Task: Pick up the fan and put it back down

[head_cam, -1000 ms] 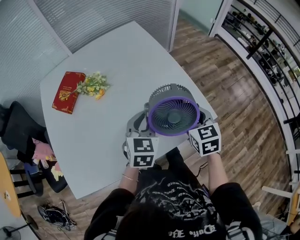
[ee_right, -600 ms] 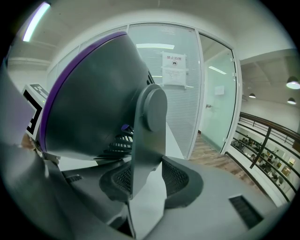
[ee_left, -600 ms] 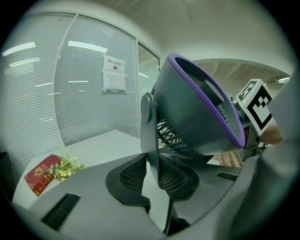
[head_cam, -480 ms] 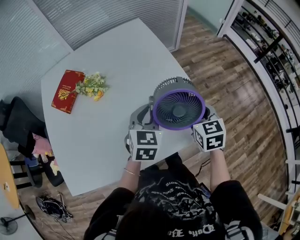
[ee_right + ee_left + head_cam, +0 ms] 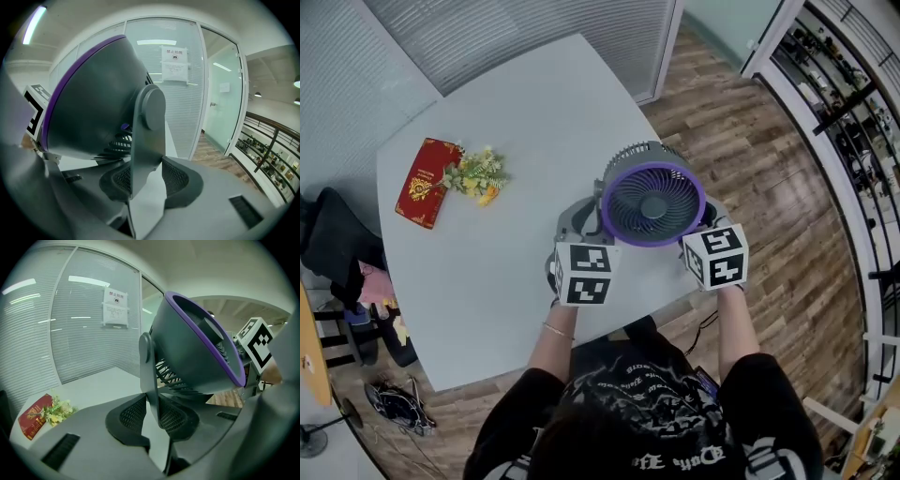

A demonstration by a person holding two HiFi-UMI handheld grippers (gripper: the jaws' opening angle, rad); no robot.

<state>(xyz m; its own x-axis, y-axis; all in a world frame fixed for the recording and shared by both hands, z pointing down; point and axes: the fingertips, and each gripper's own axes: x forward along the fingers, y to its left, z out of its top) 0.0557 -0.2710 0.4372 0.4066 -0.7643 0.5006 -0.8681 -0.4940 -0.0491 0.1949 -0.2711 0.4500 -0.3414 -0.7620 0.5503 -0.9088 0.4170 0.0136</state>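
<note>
The fan (image 5: 653, 204) is grey with a purple front ring, and its face is turned up toward me. It hangs over the near right part of the white table (image 5: 506, 122). My left gripper (image 5: 579, 223) is shut on its left side bracket (image 5: 149, 390), which stands between the meshed pads (image 5: 125, 414). The right gripper (image 5: 709, 214) is shut on the opposite bracket (image 5: 146, 140), with a pad (image 5: 180, 180) on each side. In the left gripper view the fan head (image 5: 197, 348) tilts to the right, and in the right gripper view the fan head (image 5: 89, 103) tilts to the left. The fan's underside is hidden.
A red book (image 5: 420, 183) and a bunch of yellow flowers (image 5: 473, 173) lie at the table's far left. Blinded glass partitions (image 5: 525, 28) stand behind the table. Wooden floor (image 5: 769, 187) and a railing lie to the right. A dark chair (image 5: 333, 248) stands at the left.
Both grippers have carried the fan a little to the right along the table's near edge. The grips on its brackets are unchanged.
</note>
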